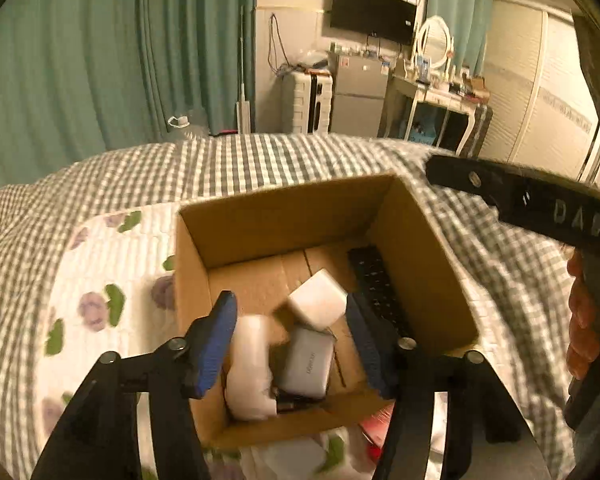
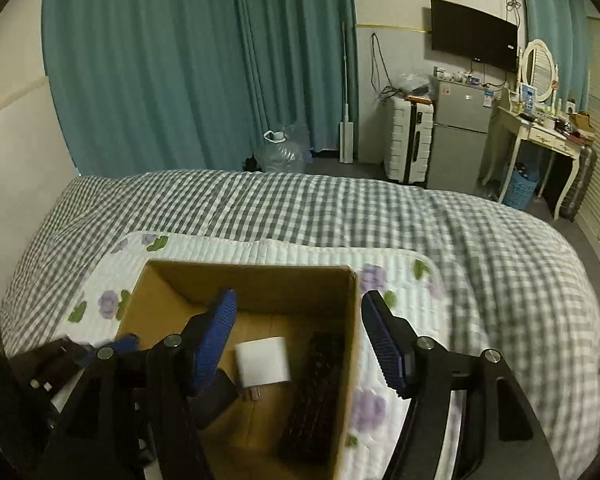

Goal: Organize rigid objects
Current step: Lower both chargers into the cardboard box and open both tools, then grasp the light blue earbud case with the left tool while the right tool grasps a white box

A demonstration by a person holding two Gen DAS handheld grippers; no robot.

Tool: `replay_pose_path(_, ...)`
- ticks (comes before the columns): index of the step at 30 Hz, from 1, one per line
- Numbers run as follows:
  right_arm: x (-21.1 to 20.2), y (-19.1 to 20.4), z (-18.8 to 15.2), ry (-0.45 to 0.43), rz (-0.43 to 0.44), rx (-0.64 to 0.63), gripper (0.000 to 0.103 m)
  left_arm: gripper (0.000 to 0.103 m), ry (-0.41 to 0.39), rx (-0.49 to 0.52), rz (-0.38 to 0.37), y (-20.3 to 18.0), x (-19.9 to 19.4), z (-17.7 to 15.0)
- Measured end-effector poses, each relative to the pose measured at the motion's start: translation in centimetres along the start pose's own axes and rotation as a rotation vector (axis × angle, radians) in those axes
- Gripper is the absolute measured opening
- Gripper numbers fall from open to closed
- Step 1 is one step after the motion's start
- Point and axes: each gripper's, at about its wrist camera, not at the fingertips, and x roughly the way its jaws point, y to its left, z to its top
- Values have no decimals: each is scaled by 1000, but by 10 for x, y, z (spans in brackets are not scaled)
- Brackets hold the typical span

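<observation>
An open cardboard box (image 1: 284,216) sits on a floral mat on the bed; it also shows in the right wrist view (image 2: 252,284). Inside lie a white charger block (image 1: 318,294) (image 2: 263,362), a black remote (image 1: 380,288) (image 2: 314,396), a grey power bank (image 1: 306,362) and a white rounded object (image 1: 250,364). My left gripper (image 1: 290,344) is open and empty above the box's near side. My right gripper (image 2: 298,338) is open and empty, straddling the box's right wall; its body (image 1: 520,200) shows in the left wrist view.
The bed has a grey checked cover (image 2: 340,208) and a white floral mat (image 2: 380,264). A red item (image 1: 376,426) lies on the mat by the box's near edge. Beyond the bed stand a suitcase (image 2: 410,144), a small fridge (image 2: 460,132) and a dressing table (image 2: 540,132).
</observation>
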Motion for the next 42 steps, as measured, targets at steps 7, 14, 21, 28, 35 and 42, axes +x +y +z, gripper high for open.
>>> replay_pose_path(7,-94,6,-14,-2,-65,-73,72,85,-64,-29,44,-6,-92,-14)
replay_pose_path(14,-162,32,-48,-6,-78,-155,92,100,-90,-44,57,-10,-148,-42)
replay_pose_path(21,-138,39,-109,102,-63,-224,93,102,-38,-88,75,-7,-140,-90)
replay_pose_path(28,-53,22,-174,294,-13,-227,93,102,40,-119,123,-1,-90,-129)
replay_pose_path(35,7,16,-211,461,16,-301,84,102,107,-99,172,5,-46,-138)
replay_pose_path(42,32,11,-233,495,6,-350,42,102,165,-101,171,12,-17,-146)
